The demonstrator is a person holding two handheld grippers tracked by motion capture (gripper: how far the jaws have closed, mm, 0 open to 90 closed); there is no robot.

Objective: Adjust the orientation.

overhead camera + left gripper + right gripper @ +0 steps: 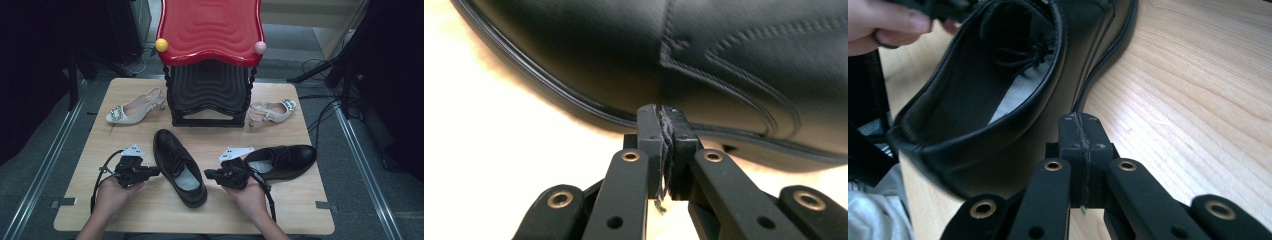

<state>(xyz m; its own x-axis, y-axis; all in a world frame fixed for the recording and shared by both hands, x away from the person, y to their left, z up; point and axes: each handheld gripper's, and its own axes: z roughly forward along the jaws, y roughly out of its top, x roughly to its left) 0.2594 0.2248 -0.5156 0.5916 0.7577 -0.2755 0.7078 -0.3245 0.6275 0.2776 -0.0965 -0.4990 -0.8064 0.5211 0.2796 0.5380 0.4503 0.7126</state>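
Observation:
A black leather lace-up shoe (177, 165) lies in the middle of the wooden table (300, 210), toe pointing away from me. My left gripper (157, 171) sits at its left side, jaws shut, tips right against the shoe's side wall (624, 50) just above the sole; whether they touch it is unclear. My right gripper (207, 174) is at the shoe's right side near the heel, also shut with nothing between the jaws. In the right gripper view its tips (1080, 120) stand beside the heel collar (973, 100). The left gripper's tips (663, 112) show frayed pads.
A second black shoe (285, 160) lies to the right, behind my right hand. Two beige slingback heels (132, 107) (272, 112) flank a black-and-red stool stack (210, 27) at the table's back. The left hand (883, 25) appears across the shoe.

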